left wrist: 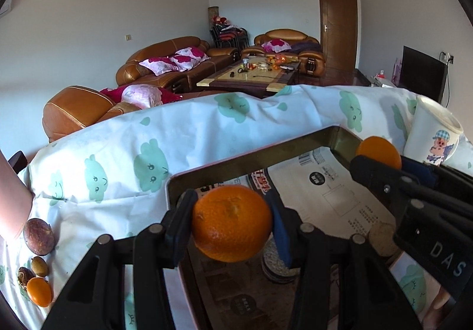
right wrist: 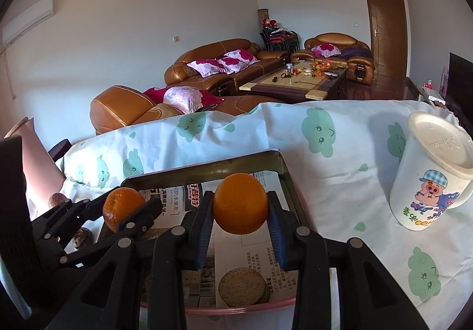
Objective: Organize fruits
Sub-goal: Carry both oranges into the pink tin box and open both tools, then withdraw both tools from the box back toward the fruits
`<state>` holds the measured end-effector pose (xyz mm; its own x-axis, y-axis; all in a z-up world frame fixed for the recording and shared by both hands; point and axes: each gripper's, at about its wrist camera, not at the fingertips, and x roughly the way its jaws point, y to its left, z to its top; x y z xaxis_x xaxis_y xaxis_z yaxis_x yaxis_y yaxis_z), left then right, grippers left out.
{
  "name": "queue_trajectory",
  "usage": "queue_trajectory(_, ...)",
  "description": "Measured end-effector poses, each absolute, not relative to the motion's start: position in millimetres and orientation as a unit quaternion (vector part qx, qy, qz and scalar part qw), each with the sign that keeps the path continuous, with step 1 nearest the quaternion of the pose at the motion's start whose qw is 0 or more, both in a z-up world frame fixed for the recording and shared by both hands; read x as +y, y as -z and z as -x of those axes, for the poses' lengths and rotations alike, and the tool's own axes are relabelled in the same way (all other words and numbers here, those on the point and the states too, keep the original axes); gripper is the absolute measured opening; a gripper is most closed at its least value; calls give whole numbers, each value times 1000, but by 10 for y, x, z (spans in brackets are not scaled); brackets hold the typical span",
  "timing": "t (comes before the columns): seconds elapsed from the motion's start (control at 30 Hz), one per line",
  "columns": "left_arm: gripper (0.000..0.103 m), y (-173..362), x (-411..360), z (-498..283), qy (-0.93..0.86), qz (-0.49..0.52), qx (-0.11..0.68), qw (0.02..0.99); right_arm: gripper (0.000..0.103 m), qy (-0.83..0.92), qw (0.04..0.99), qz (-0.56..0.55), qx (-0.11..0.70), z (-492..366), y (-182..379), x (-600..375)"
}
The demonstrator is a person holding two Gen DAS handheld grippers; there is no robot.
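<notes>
While your left claw [left wrist: 232, 223] grips one orange [left wrist: 232, 222] above the tray [left wrist: 298, 144], your right claw [right wrist: 240, 211] clamps a second orange [right wrist: 240, 203] over the same newspaper-lined tray. Around it on the clothed table [left wrist: 177, 135], a passion fruit [left wrist: 39, 237] and a third orange [left wrist: 39, 291] lie left, a lidded cup [right wrist: 428, 179] right.

walls white | brown leather sofas [right wrist: 218, 61] | coffee table [right wrist: 295, 83] | wooden door [right wrist: 387, 28]

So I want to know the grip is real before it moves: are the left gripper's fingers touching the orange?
Touching. In the left wrist view both pads press against opposite sides of the orange, with no gap.
</notes>
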<state>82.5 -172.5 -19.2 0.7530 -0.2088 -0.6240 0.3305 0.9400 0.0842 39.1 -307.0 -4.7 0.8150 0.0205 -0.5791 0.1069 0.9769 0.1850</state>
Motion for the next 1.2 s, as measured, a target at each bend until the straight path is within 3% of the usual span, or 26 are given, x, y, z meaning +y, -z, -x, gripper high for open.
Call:
queue_trajectory(0.17, 51, 186, -1714, -836, 132, -93, 320, 933, 38, 4, 937, -145, 316, -438, 121, -3159)
queue_trajectory(0.2, 56, 175, -1720, -828, 126, -95, 315, 936, 38, -1, 934, -155, 323, -452, 146, -3172)
queue_trajectory(0.33, 99, 99, -1717, -685, 107, -110, 274, 949, 38, 1, 939, -164, 303, -390, 93, -3180)
queue_trajectory(0.37, 102, 75, -1712, -635, 102, -115, 262, 953, 40, 3, 942, -165, 294, -361, 61, -3180)
queue_trajectory(0.43, 103, 29, -1689, -540, 99, -121, 245, 957, 51, 13, 950, -158, 270, -288, -6, -3173)
queue_trajectory(0.5, 103, 5, -1651, -486, 97, -120, 243, 958, 77, 29, 958, -149, 242, -210, -70, -3161)
queue_trajectory(0.53, 103, -1, -1633, -478, 94, -117, 243, 958, 79, 35, 962, -146, 227, -162, -97, -3150)
queue_trajectory(1.2, 103, 36, -846, -309, 49, -69, 260, 962, 79, 80, 978, -54, 185, 41, -83, -2777)
